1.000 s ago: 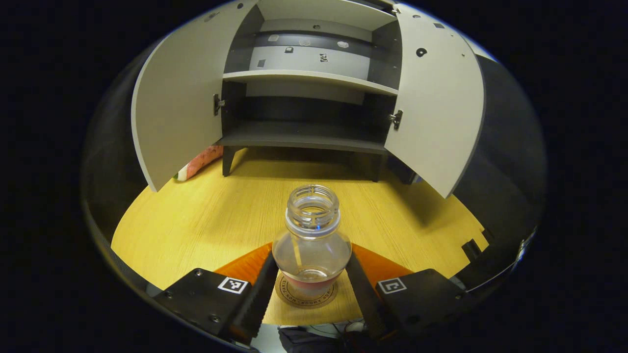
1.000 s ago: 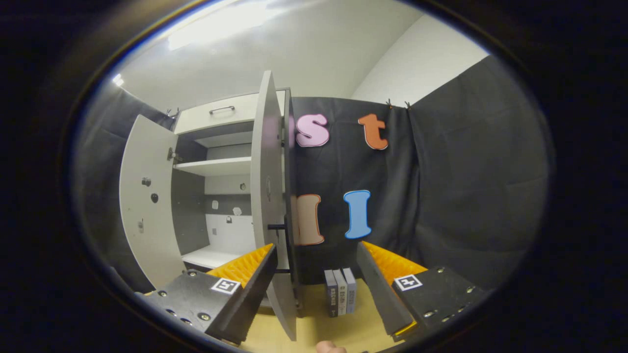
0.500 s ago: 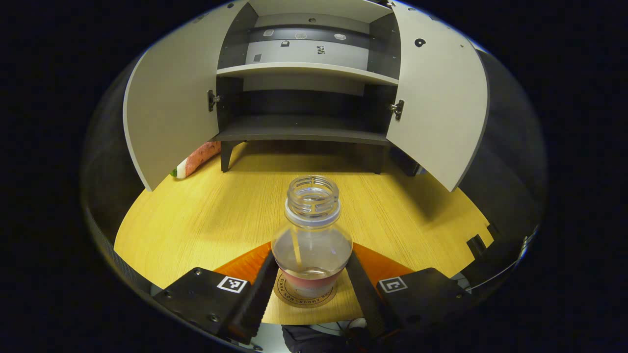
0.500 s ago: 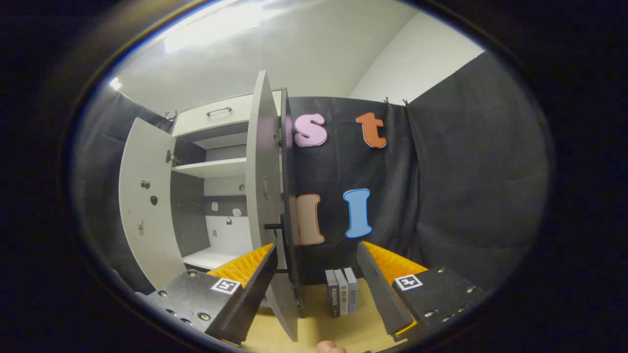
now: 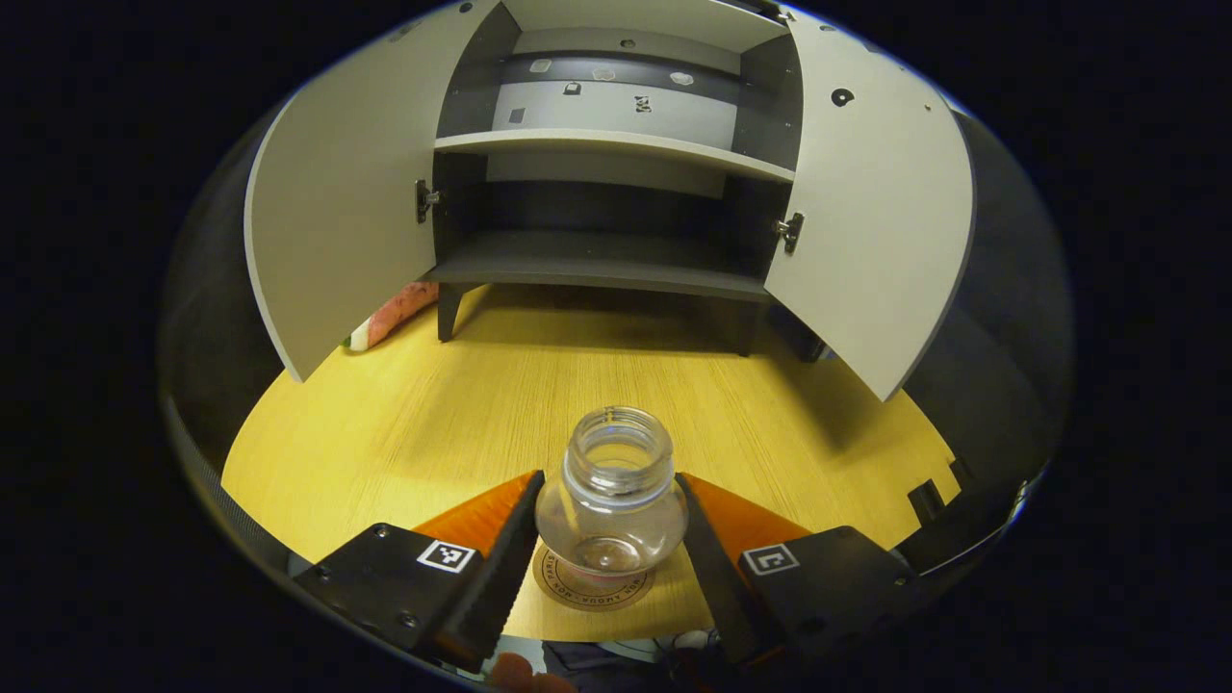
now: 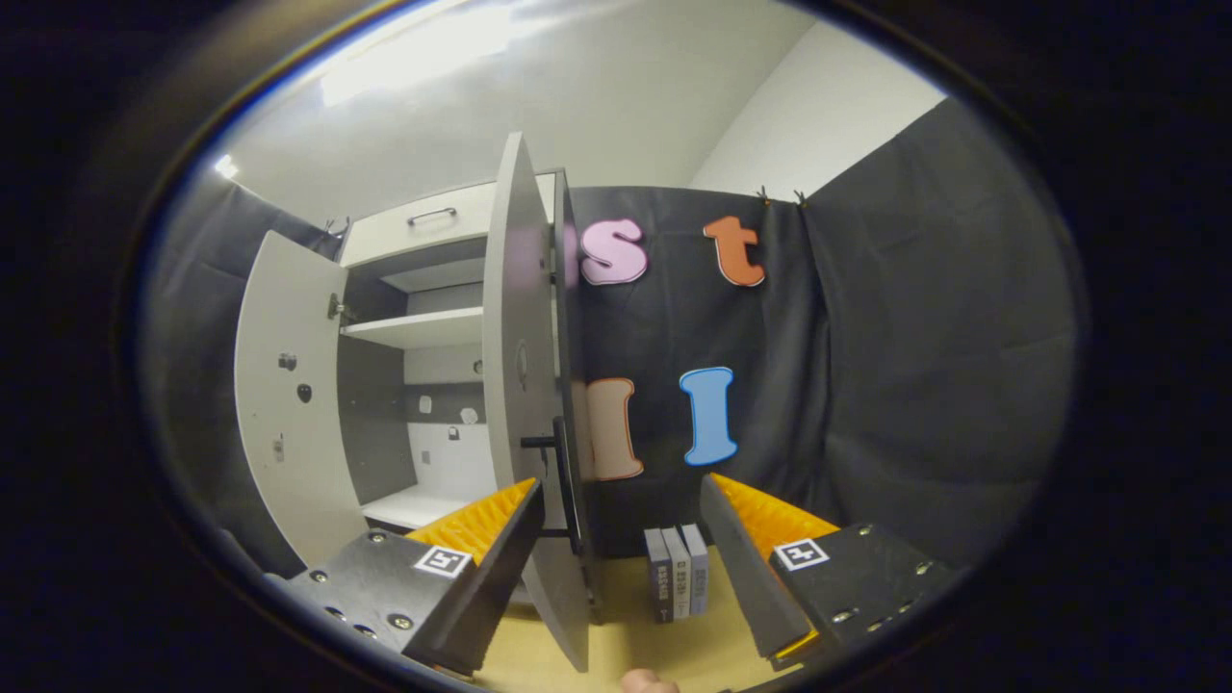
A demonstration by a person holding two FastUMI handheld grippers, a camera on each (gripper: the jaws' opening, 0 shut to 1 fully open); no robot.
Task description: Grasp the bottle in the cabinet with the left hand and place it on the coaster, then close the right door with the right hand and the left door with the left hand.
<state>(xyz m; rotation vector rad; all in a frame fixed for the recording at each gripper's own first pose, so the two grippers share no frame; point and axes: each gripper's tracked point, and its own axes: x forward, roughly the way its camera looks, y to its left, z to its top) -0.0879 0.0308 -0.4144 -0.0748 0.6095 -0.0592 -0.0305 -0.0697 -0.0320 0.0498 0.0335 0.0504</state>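
Both doors stood open: left door (image 5: 337, 221), right door (image 5: 871, 212); cabinet (image 5: 606, 183) shelves bare; bottle (image 5: 613, 505) sat upright, uncapped, on coaster (image 5: 592, 587) on wooden table (image 5: 433, 423); left gripper (image 5: 604, 553) fingers flanked bottle's body, contact not clear, so grip state unreadable; right gripper (image 6: 621, 549) fingers spread wide, holding nothing, right door's edge (image 6: 568, 577) between them; three books (image 6: 679, 568) stood upright behind.

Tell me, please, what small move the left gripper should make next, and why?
Probably draw the left gripper straight back. The bottle already stands upright on the coaster, and the fingers look parted beside it, so it seems released. Both cabinet doors are open.
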